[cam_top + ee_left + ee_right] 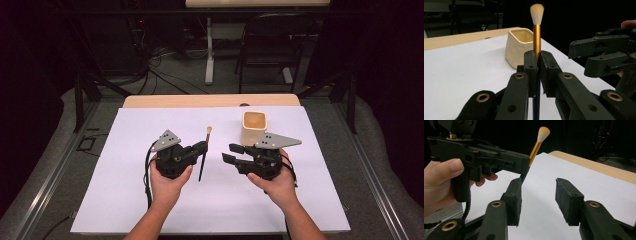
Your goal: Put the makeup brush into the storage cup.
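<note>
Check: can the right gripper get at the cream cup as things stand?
Probably yes. The right gripper is open and empty, and the cream cup stands just beyond it on the white sheet, nothing between. The brush is clamped in the left gripper, off to the side.

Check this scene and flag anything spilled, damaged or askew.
Nothing stands out. The left gripper is shut on the brush, bristles intact and clean. The cup stands upright on the white sheet with no spill around it. The right gripper is open, holding nothing.
</note>
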